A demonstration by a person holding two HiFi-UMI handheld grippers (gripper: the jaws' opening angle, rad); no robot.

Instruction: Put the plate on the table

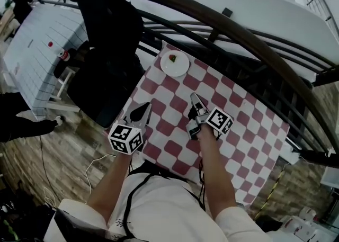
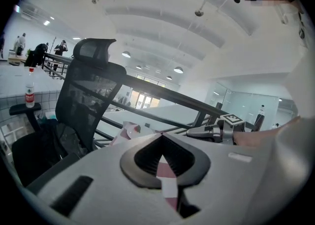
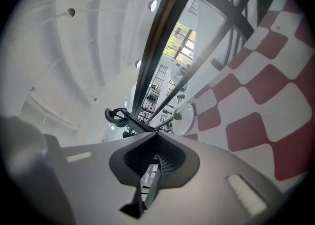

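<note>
Near edge: two bare forearms reach forward out of white sleeves, roughly parallel, each ending in a marker cube.

Left gripper (image 1: 143, 109) sits over the near-left edge of the table (image 1: 249, 145), nose tilted forward and a little to the right. Its own view shows the jaws clenched tip to tip with nothing between them; only the red-and-white checked cloth (image 1: 175, 151) shows through the slot below.

Right gripper (image 1: 193, 97) is further in, over the middle of the cloth. Its arm is stretched longer than the left, and the nose points away and slightly left. Jaws pressed together at the tips and empty – its own view looks past them along the cloth.

Plate (image 1: 175, 63) is well beyond both grippers, touching neither. It lies flat and face up on the cloth near the table's far-left corner. It is round, so it has no long axis to note. A small red-and-green piece of food (image 1: 172, 58) rests on it. From the right gripper view the plate (image 3: 183, 118) appears just above and to the right of the closed jaw tips, seen at a slant.

Left of the table: a black mesh office chair (image 1: 106, 50), close to the corner where the plate lies. Past it, a bottle (image 1: 62, 54) on a white tiled surface.

Far side: a dark curved railing (image 1: 238, 29) runs behind the table.
</note>
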